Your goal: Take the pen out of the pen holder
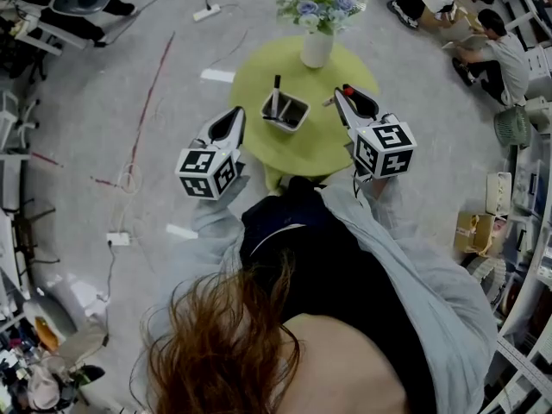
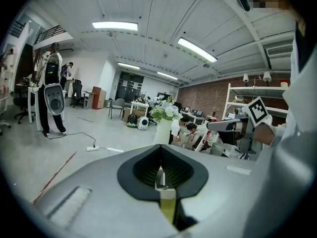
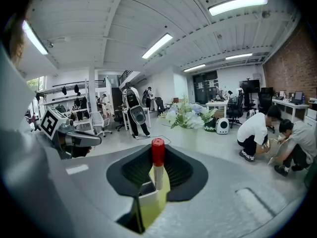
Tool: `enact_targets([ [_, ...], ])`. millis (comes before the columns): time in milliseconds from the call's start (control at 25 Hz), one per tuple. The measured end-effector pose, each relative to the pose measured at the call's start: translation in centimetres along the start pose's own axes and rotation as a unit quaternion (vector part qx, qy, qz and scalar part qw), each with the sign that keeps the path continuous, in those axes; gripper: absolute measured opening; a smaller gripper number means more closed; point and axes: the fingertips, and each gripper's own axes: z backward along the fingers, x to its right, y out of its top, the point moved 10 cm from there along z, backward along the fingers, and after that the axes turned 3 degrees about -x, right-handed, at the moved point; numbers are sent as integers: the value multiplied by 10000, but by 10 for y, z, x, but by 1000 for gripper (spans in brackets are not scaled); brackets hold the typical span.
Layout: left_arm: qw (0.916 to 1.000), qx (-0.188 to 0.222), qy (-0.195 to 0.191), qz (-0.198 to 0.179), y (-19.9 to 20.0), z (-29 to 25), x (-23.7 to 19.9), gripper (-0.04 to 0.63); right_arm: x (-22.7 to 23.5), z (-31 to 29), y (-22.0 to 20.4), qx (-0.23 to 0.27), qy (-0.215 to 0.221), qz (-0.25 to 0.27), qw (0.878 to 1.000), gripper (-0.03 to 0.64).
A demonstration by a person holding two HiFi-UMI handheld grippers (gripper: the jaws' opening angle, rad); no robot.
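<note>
On the round green table (image 1: 250, 76) stands the square white pen holder (image 1: 285, 110) with a black pen (image 1: 276, 93) upright in it. My right gripper (image 1: 346, 93) hovers just right of the holder, shut on a pen with a red cap (image 1: 348, 87). In the right gripper view that red-capped pen (image 3: 157, 152) stands upright between the jaws, above the holder's rim (image 3: 147, 193). My left gripper (image 1: 236, 116) hangs at the table's left edge, shut and empty. Its view shows a sliver of the holder (image 2: 162, 182) through the narrow slit.
A white vase with flowers (image 1: 316, 48) stands at the table's far side, close behind the holder. People crouch on the floor at the far right (image 1: 496, 46). Cables and a power strip (image 1: 205, 12) lie on the grey floor to the left.
</note>
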Motion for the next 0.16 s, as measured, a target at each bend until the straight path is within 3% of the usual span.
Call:
enact_targets([
  [160,10000,1,51,10,0,1,1,18,0,-3,0,-5,52,10,10000,72],
])
